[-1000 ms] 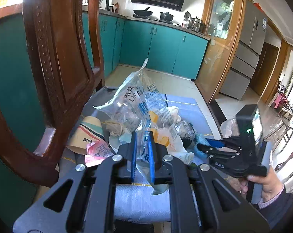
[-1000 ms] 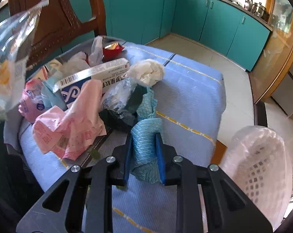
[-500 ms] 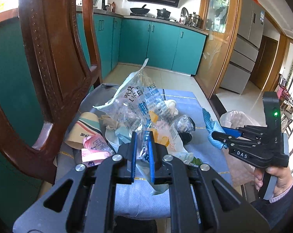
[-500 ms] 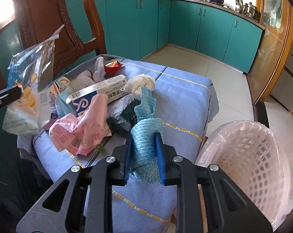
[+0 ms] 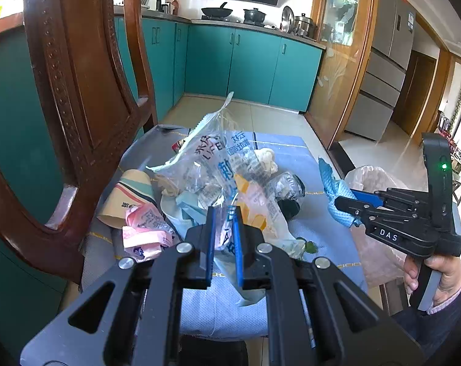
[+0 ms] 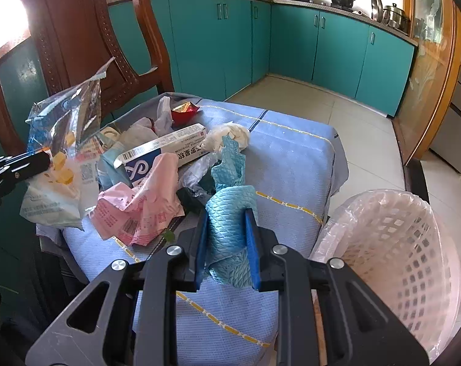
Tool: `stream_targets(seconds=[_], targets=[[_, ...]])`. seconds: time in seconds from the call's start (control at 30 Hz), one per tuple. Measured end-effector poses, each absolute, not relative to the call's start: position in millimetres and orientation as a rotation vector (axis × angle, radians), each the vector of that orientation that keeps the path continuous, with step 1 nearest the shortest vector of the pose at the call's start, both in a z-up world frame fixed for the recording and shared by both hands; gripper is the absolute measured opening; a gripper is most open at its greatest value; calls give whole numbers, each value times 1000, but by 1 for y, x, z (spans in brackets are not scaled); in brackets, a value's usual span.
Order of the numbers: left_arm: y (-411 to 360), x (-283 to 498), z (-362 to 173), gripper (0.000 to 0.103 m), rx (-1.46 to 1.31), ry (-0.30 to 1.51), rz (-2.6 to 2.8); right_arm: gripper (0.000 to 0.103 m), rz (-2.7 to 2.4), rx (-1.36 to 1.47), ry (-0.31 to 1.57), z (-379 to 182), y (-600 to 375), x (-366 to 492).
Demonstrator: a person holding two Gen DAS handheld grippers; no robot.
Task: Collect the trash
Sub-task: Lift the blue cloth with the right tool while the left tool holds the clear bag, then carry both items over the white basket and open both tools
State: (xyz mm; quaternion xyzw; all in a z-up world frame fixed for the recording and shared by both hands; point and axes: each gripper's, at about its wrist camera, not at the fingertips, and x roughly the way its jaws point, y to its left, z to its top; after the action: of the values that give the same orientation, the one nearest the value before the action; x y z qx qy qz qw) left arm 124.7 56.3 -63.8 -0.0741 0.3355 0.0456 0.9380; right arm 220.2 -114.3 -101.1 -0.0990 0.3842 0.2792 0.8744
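Note:
My left gripper point(image 5: 223, 213) is shut on a clear printed plastic bag point(image 5: 221, 164) and holds it above the trash pile; the bag also shows at the left of the right wrist view point(image 6: 65, 140). My right gripper point(image 6: 226, 218) is shut on a blue textured cloth point(image 6: 230, 201), lifted off the table; it also shows in the left wrist view point(image 5: 348, 204) with the cloth point(image 5: 332, 192). A pink-white lined basket point(image 6: 392, 244) stands at the table's right. On the table lie a pink wrapper point(image 6: 139, 210), a white-blue box point(image 6: 163, 152) and crumpled tissue point(image 6: 230, 134).
A blue tablecloth point(image 6: 291, 164) covers the small table. A carved wooden chair back point(image 5: 78, 91) stands close on the left. A paper cup point(image 5: 129, 195), a red wrapper point(image 6: 184, 113) and a dark crumpled wrapper point(image 5: 288, 189) lie in the pile. Teal cabinets point(image 6: 322, 42) line the far wall.
My right gripper has lifted the blue cloth and drawn back to the right, so the basket shows more fully. The left gripper has risen slightly with the plastic bag.

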Motion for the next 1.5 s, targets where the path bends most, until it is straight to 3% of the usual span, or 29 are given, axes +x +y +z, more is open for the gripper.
stream_targets(seconds=[0.5, 0.73, 1.0, 1.23, 1.3, 1.33, 1.43, 1.5], targets=[[50, 124, -64, 12, -134, 682, 101, 24, 664, -93, 752, -83, -135, 213], [34, 132, -60, 12, -131, 676, 31, 24, 550, -45, 632, -58, -186, 203], [-43, 165, -41, 12, -88, 641, -203, 24, 231, 36, 685, -70, -281, 203], [-135, 203, -57, 12, -10, 682, -392, 24, 140, 147, 668, -77, -330, 193], [-160, 213, -68, 18, 30, 715, -444, 24, 138, 205, 648, -76, -340, 190], [-170, 217, -74, 25, 49, 729, -458, 24, 140, 223, 645, -76, -343, 190], [-187, 227, -87, 70, 80, 763, -432, 24, 140, 242, 667, -81, -348, 189], [-182, 226, -85, 76, 55, 750, -404, 26, 152, 231, 697, -86, -342, 193]])
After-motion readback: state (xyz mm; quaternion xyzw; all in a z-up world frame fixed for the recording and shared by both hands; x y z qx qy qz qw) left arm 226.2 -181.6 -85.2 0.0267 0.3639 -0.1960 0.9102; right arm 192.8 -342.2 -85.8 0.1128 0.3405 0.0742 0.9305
